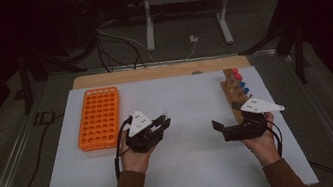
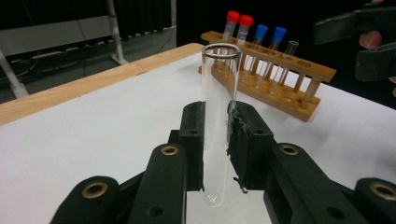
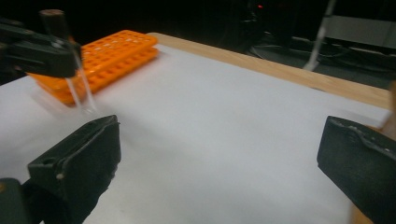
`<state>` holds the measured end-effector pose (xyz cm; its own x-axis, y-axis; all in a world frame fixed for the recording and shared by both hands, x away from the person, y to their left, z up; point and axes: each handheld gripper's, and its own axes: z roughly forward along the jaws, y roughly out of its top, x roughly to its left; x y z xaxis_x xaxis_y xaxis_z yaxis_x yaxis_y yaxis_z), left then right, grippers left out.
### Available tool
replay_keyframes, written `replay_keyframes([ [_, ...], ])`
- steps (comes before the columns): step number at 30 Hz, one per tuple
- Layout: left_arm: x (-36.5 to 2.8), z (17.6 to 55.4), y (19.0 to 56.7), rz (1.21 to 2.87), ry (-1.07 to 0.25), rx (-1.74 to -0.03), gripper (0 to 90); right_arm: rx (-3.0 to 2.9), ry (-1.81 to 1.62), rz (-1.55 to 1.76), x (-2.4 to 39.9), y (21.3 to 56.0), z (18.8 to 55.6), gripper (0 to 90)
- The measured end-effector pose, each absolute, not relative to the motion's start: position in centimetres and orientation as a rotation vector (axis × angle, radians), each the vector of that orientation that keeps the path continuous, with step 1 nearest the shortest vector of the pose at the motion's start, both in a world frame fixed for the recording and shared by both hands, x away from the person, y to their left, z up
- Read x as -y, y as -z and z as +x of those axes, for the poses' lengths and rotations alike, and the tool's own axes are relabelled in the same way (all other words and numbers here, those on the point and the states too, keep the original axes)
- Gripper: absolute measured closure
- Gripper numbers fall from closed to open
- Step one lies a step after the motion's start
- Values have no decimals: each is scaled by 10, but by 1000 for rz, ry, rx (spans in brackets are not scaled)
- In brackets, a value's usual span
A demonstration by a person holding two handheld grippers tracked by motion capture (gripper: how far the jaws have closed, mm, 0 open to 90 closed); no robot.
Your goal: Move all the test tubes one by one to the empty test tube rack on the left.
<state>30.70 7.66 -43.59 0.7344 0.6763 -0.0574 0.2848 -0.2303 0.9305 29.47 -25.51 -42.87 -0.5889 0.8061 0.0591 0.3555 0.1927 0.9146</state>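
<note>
We're clamping the clear glass test tube (image 2: 218, 116) upright between the left gripper (image 2: 215, 140) fingers, while the right gripper (image 3: 219, 163) fingers are gaping wide, holding nothing. The orange plastic rack (image 1: 99, 117) is sitting just beyond. Smooth glass could slip if we're tilting it.

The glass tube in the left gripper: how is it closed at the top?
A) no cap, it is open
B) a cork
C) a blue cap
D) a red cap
A: the glass tube, clamped upright in the left gripper, ends in a bare open rim, unlike the capped tubes in the wooden rack behind it.
</note>
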Motion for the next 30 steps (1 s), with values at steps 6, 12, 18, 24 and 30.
replay_keyframes([
  [6, -86, 308, 435, 1811, -447, -768, 762, -1984, -1388, 1125, 272, 434, 290, 0],
  [12, -98, 309, 434, 1799, -465, -796, 762, -1939, -1423, 1175, 288, 440, 286, 0],
  [18, -118, 308, 434, 1780, -497, -833, 761, -1905, -1427, 1182, 296, 438, 284, 0],
  [24, -147, 306, 437, 1754, -531, -896, 761, -1908, -1401, 1153, 294, 438, 283, 0],
  [30, -173, 303, 449, 1717, -568, -982, 761, -1916, -1398, 1145, 291, 438, 283, 0],
])
